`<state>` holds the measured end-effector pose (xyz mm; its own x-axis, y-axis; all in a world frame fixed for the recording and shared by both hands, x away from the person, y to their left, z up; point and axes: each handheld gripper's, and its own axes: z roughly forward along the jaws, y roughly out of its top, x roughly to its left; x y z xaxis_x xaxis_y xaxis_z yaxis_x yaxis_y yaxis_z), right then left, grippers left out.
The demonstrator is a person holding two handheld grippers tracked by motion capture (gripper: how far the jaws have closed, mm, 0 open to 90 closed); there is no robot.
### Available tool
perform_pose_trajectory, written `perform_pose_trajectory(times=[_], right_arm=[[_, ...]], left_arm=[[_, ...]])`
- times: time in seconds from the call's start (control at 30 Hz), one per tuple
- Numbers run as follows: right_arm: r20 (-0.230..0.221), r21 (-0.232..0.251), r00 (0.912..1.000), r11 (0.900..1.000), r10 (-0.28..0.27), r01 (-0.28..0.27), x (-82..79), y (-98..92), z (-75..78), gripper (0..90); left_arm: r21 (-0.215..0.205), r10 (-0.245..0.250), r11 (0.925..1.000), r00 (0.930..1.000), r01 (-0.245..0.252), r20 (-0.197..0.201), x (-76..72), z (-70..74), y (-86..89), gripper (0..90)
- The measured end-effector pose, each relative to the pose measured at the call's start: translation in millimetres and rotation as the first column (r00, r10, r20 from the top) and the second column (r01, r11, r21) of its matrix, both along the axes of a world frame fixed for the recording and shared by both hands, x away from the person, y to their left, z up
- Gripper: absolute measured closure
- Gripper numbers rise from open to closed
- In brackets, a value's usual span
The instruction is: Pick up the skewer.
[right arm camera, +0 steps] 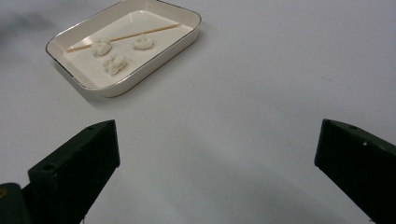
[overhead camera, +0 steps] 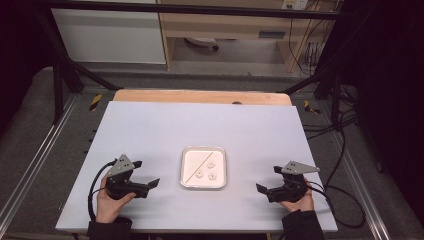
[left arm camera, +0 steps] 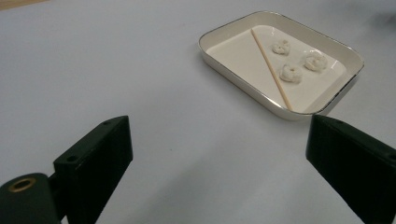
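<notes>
Shallow rectangular cream tray (overhead camera: 187, 172) with rounded corners and a thin dark rim, lying flat near the middle of the pale table top (overhead camera: 150, 130), toward the person's side; its floor bare on one half. A thin wooden skewer (overhead camera: 198, 164) lies flat inside, running diagonally from corner to corner; three small white ring-shaped pieces (overhead camera: 212, 175) lie in a loose cluster on one side of the skewer, close together but apart, none touching the rim; the piece (left arm camera: 291, 73) nearest the skewer lies just beside it.
</notes>
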<state>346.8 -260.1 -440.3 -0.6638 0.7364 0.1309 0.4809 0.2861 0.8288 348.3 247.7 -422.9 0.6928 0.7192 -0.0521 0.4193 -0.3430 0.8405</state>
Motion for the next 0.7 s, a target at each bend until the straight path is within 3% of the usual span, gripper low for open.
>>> perform_pose_trajectory(times=[0.47,0.7], right_arm=[[0.003,-0.012,1.0000,1.000,0.003,-0.003,-0.4,0.1,-0.8,0.7],[-0.003,-0.014,1.0000,1.000,0.002,-0.002,-0.2,1.2,-1.8,0.7]], left_arm=[[0.026,0.009,0.9996,0.9999,-0.009,-0.013,2.1,0.5,-5.7,7.9],[0.009,0.016,0.9998,0.9996,-0.016,-0.024,3.4,2.1,-8.7,8.7]])
